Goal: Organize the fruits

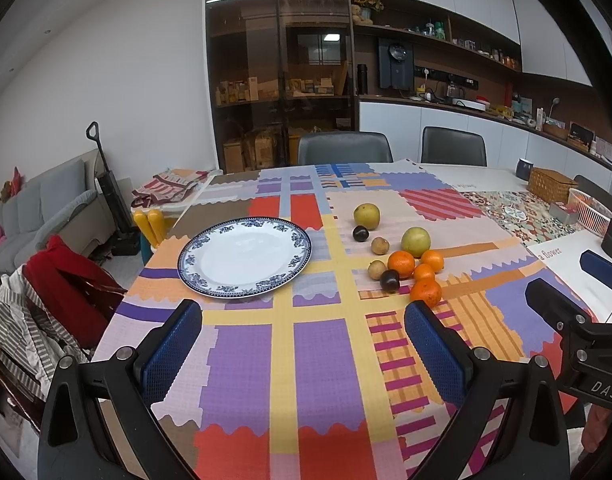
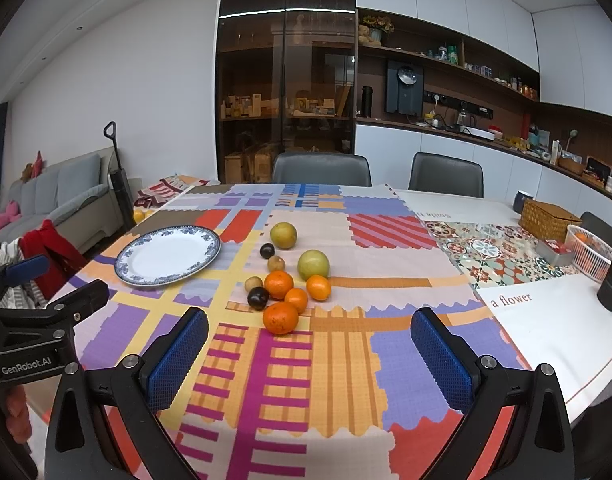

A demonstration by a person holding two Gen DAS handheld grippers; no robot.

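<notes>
While both grippers hang above the near edge of the desk [image 1: 486, 178], neither touches any fruit. The left gripper [image 1: 303, 344] has its blue-padded fingers [image 1: 171, 354] spread wide apart with nothing between them, and the right gripper [image 2: 310, 354] likewise holds its fingers [image 2: 442, 354] wide apart and empty. A patchwork tablecloth [image 1: 245, 360] of purple, orange, red and yellow blocks covers most of the desk. On it sits a white plate with a blue floral rim [image 1: 245, 257], bare of fruit, to the left of the fruit cluster and apart from it. The fruit lies loose on the cloth: a yellow-green round fruit [image 1: 366, 216] at the far end, a dark plum [image 1: 360, 233] just in front of it, a small brown fruit [image 1: 380, 245] beside that, and a second green round fruit [image 1: 416, 241] to the right. Nearer the grippers, four oranges sit close together, the largest orange [image 2: 280, 317] closest to the fingers, with another orange [image 2: 279, 284], a smaller orange [image 2: 296, 300] and one more orange [image 2: 318, 287] behind it. A second dark plum [image 2: 258, 297] and a second brown fruit [image 2: 253, 283] rest against the left side of that group. Farther right on the desk stand a wicker box [image 2: 546, 220] and a white mesh basket [image 2: 592, 254], well apart from the loose fruit.
</notes>
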